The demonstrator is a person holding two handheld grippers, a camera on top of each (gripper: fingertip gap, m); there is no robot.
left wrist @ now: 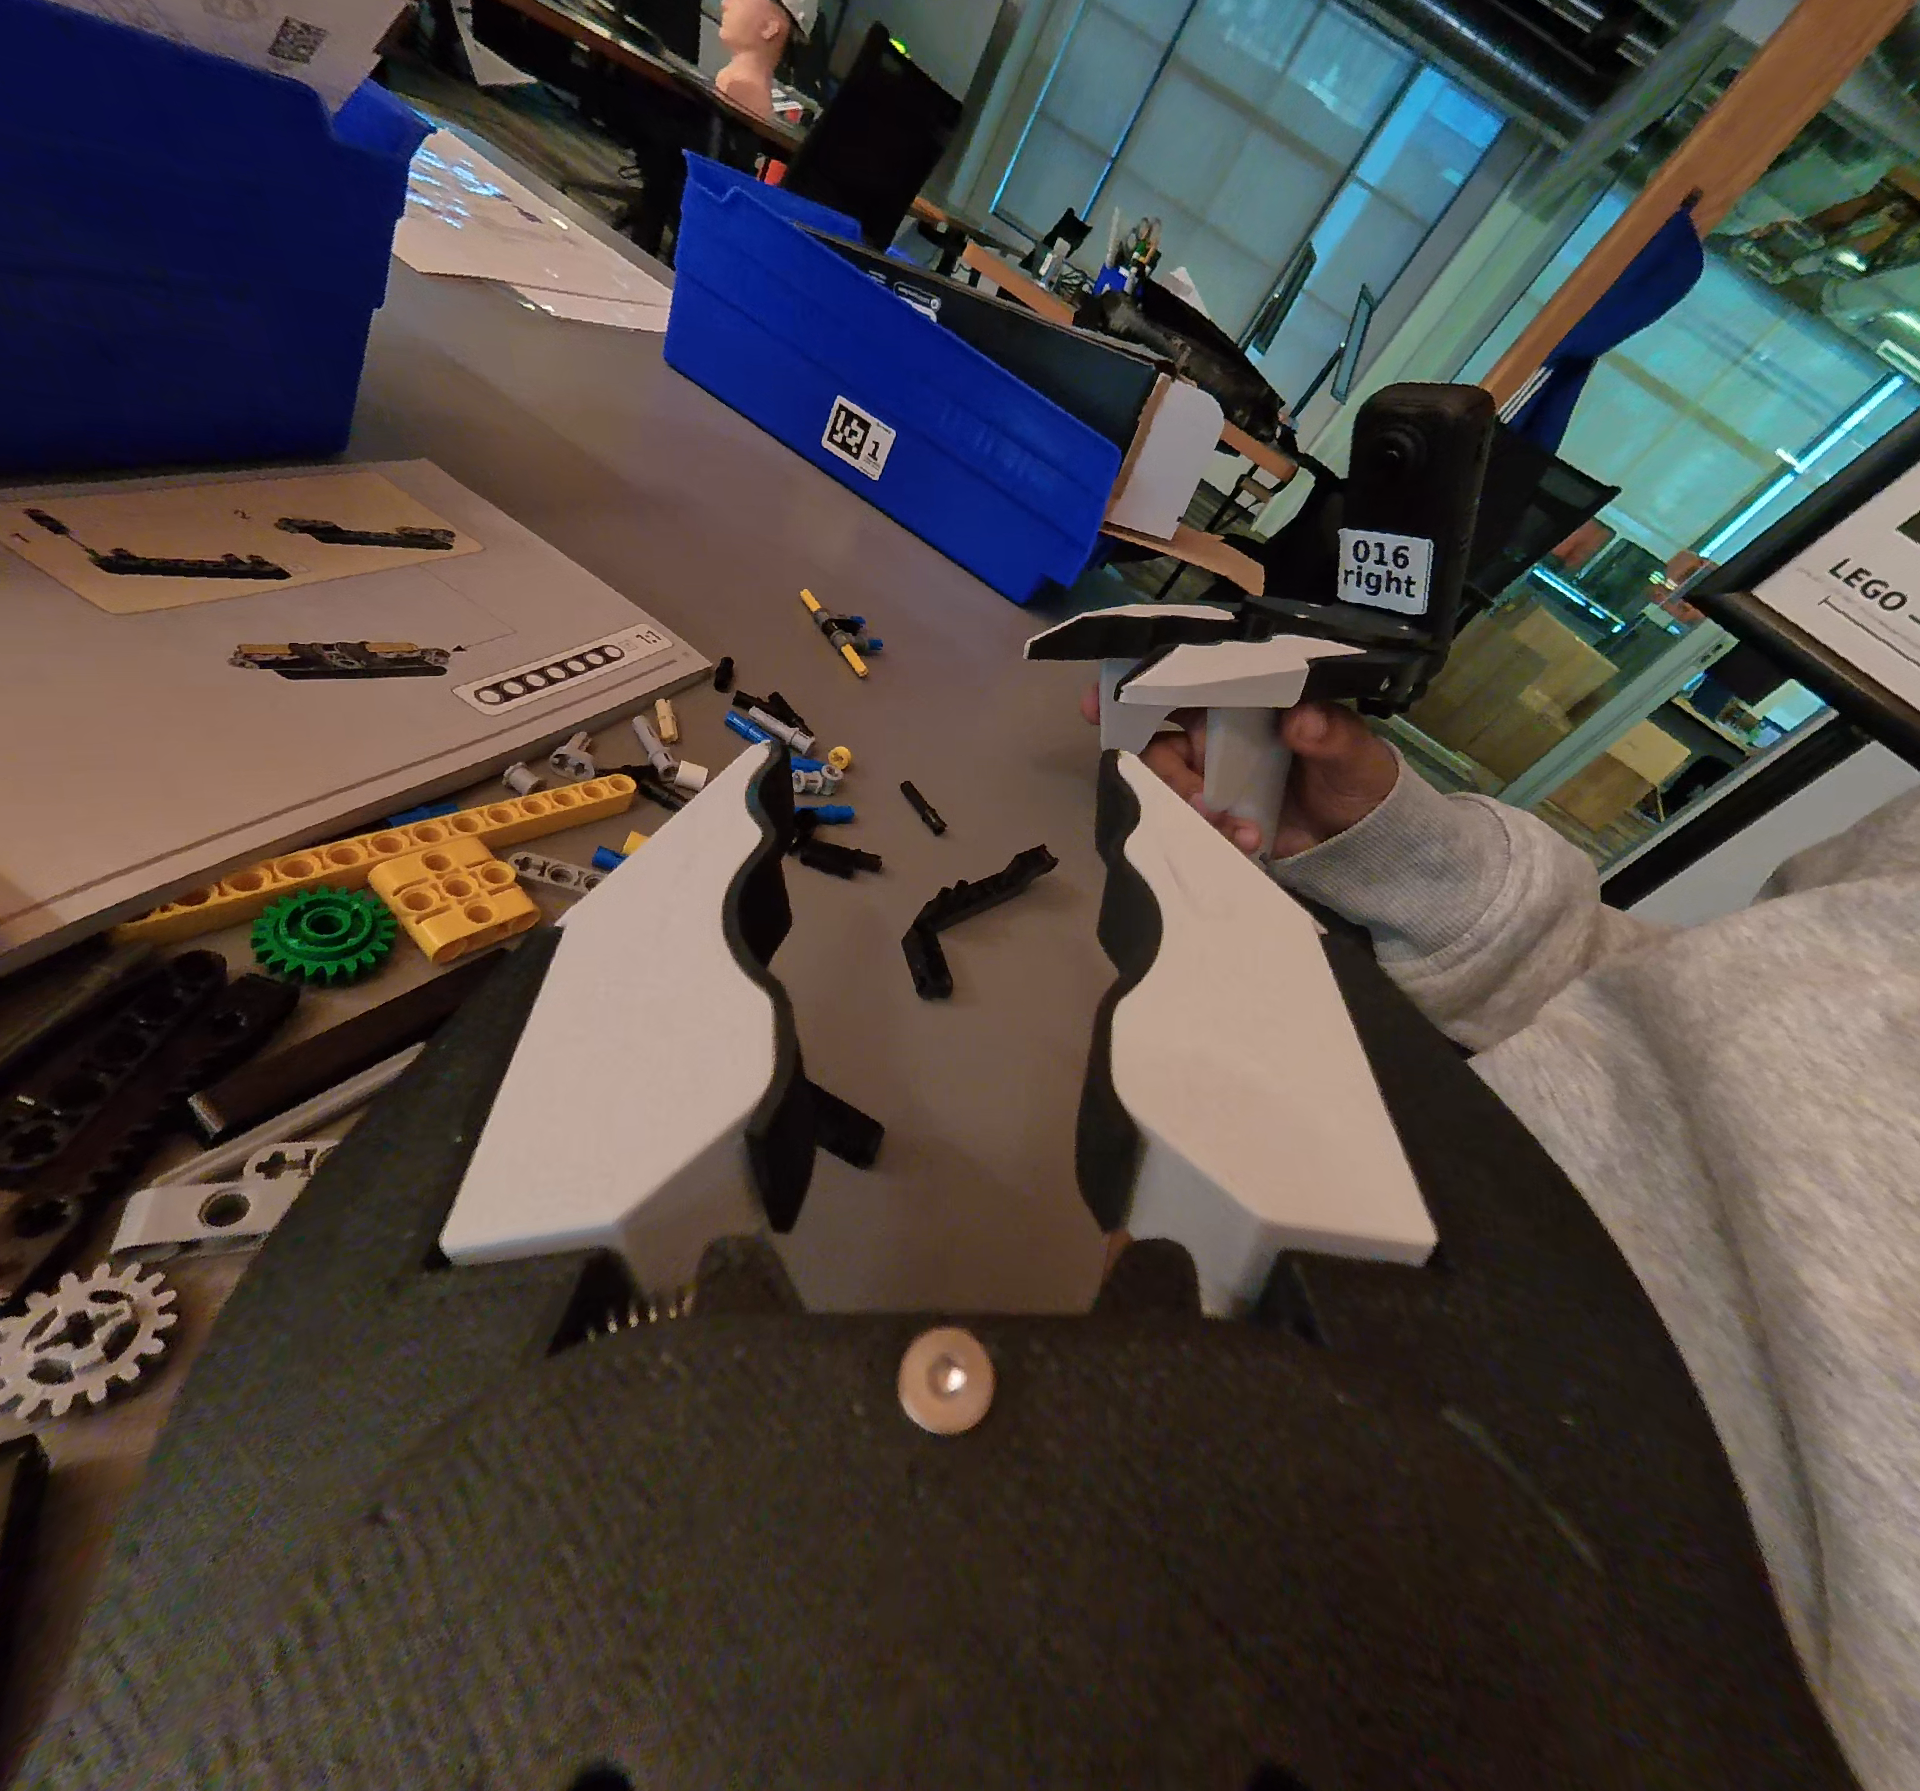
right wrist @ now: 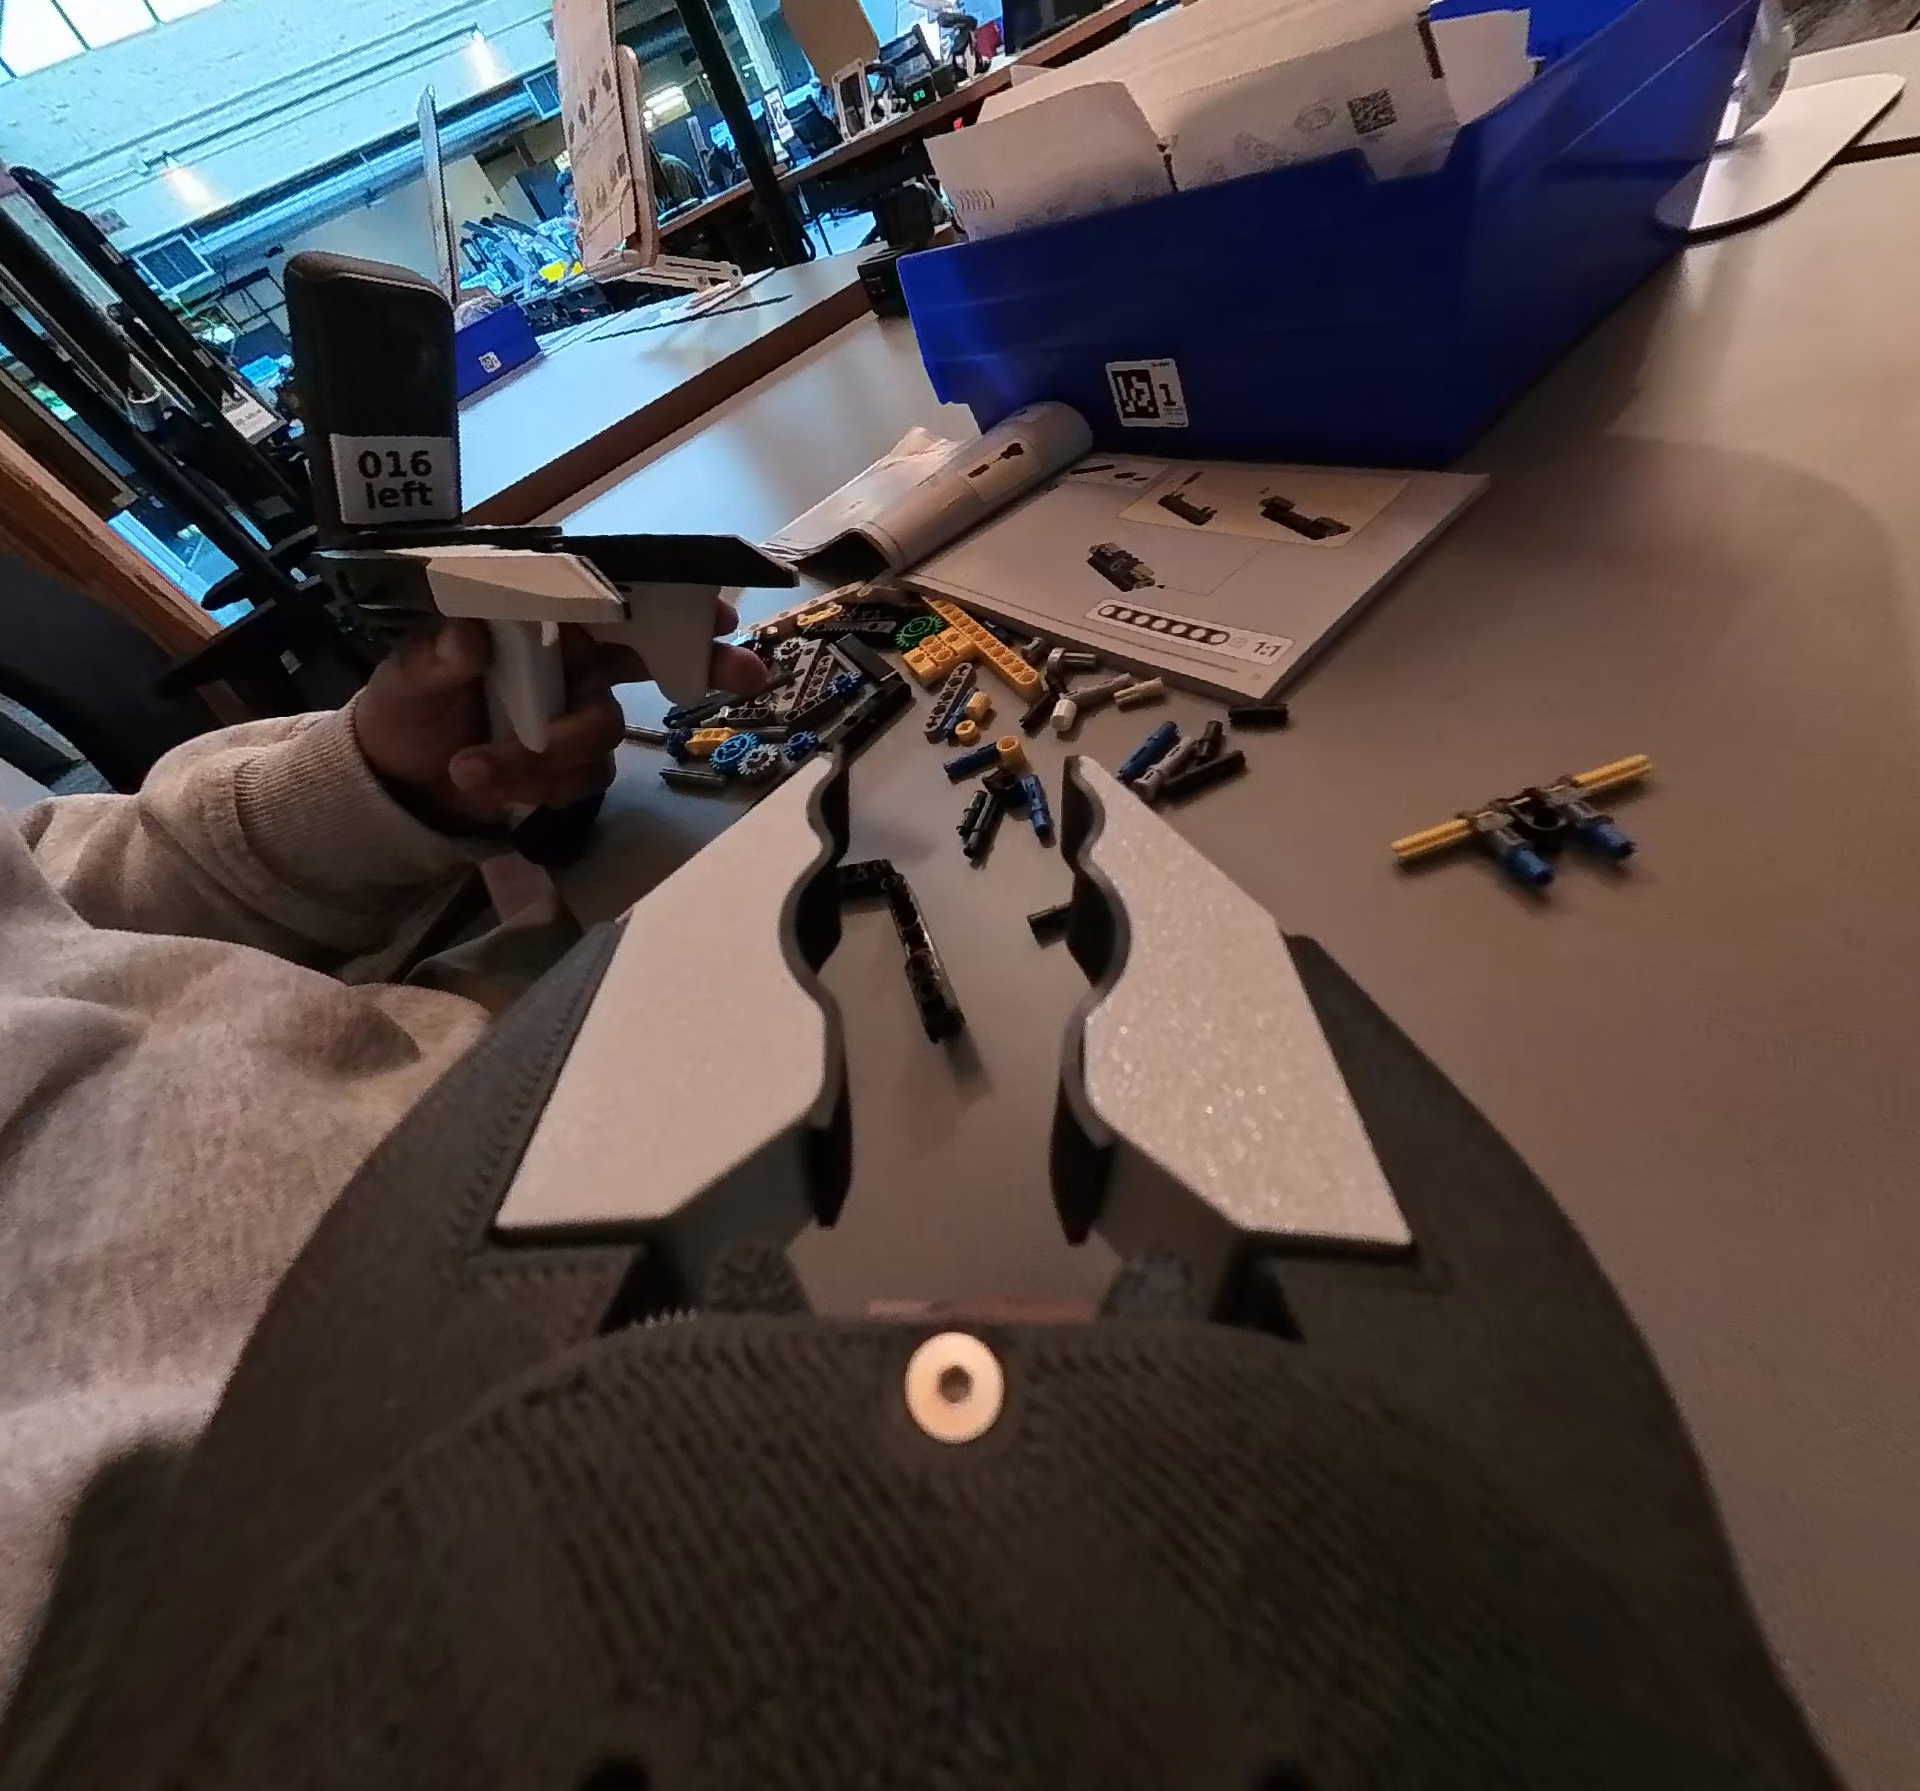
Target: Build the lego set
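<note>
A black bent beam (left wrist: 971, 920) lies on the grey table between the fingers of both grippers; it also shows in the right wrist view (right wrist: 909, 941). My left gripper (left wrist: 940, 759) is open and empty above it. My right gripper (right wrist: 954, 767) is open and empty, facing the same beam from the other side. Each gripper shows in the other's view, held in a hand: the right one (left wrist: 1081, 666), the left one (right wrist: 707, 578). A small assembly on a yellow axle with blue pins (right wrist: 1527, 822) lies apart on the table, also seen in the left wrist view (left wrist: 836, 629).
An open instruction booklet (left wrist: 312, 650) (right wrist: 1195, 557) lies by a pile of loose parts: yellow beams (left wrist: 384, 848), a green gear (left wrist: 324, 931), a white gear (left wrist: 83, 1346), and small pins (right wrist: 997, 785). Blue bins (left wrist: 883, 370) (right wrist: 1299, 307) stand behind. To the green gear (left wrist: 324, 931): left tips about 9 centimetres, right tips about 20 centimetres.
</note>
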